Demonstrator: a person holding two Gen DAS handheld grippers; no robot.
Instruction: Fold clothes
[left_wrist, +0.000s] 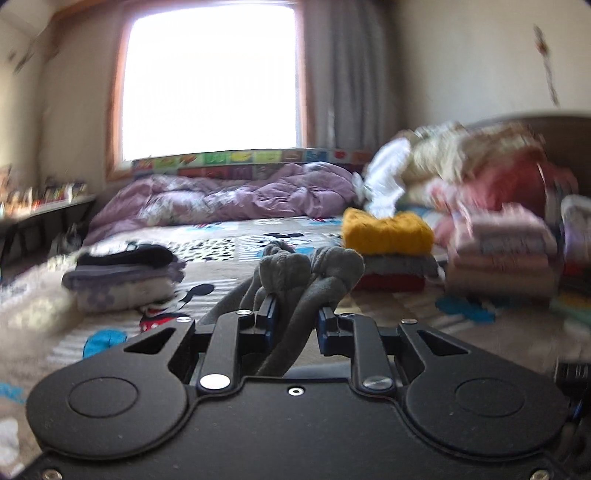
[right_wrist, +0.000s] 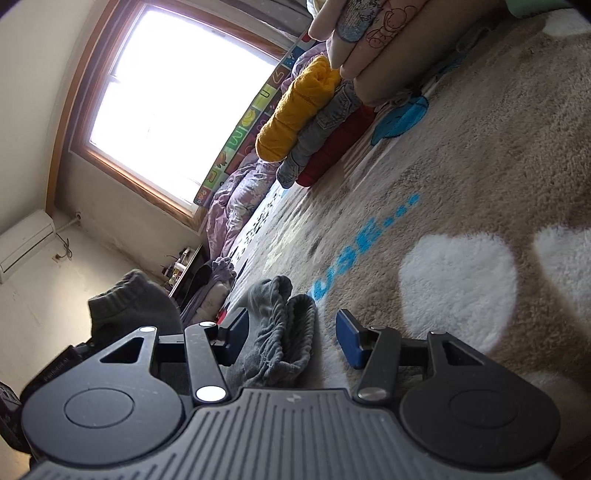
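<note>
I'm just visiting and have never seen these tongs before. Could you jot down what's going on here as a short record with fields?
Place: bed with cartoon-print cover
Left tongs: shut on bunched grey garment
Right tongs: jaws apart, grey ribbed waistband lying between, not pinched
Folded stack: yellow knit on top, grey denim under it, red garment at bottom
Other: purple duvet under the window

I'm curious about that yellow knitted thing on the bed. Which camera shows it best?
The left wrist view: the yellow sweater faces the camera upright, folded atop a grey and a red garment. The right wrist view shows it sharper but tilted, seen from one end.
</note>
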